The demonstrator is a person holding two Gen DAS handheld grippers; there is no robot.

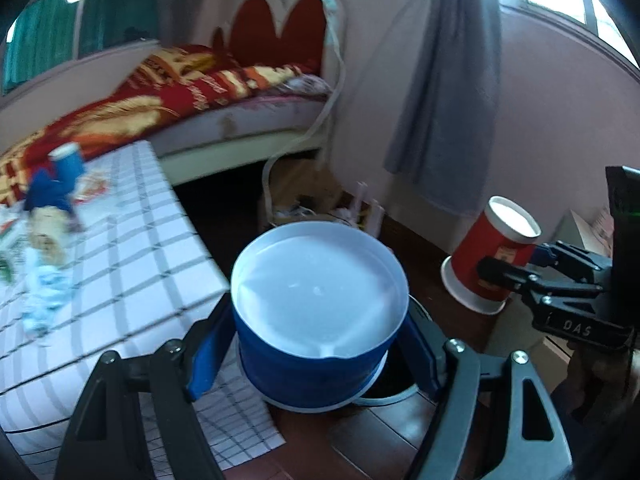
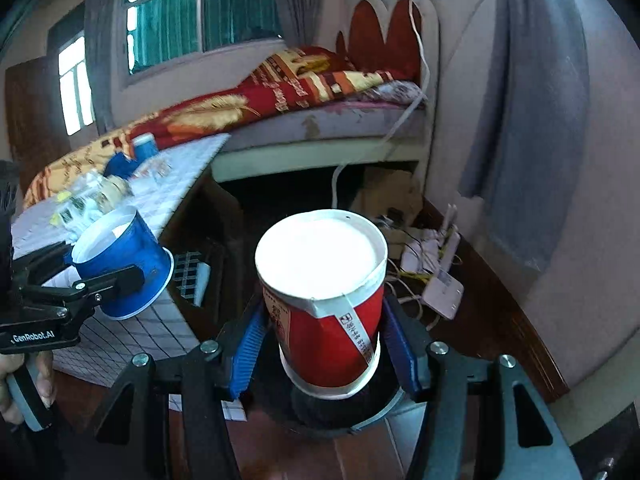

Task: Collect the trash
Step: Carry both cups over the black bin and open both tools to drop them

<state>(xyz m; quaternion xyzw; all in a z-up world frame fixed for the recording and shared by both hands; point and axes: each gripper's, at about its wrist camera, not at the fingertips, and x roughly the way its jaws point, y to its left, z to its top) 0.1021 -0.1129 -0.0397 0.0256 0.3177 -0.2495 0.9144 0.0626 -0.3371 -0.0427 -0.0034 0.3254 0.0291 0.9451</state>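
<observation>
My left gripper (image 1: 316,352) is shut on an upside-down blue paper cup (image 1: 316,320), held above a dark round bin (image 1: 384,384) on the floor. The cup also shows in the right wrist view (image 2: 120,268). My right gripper (image 2: 324,344) is shut on an upside-down red paper cup (image 2: 324,300), also over the bin (image 2: 340,416); the red cup shows in the left wrist view (image 1: 490,256). More trash lies on the checked table (image 1: 132,240): another blue cup (image 1: 68,162), blue wrapper (image 1: 46,194), crumpled plastic (image 1: 42,288).
A bed with a red blanket (image 1: 192,88) stands behind the table. Under it are a cardboard box (image 1: 304,192), cables and a white router (image 2: 442,288). A grey curtain (image 1: 452,92) hangs on the right wall. The floor is dark wood.
</observation>
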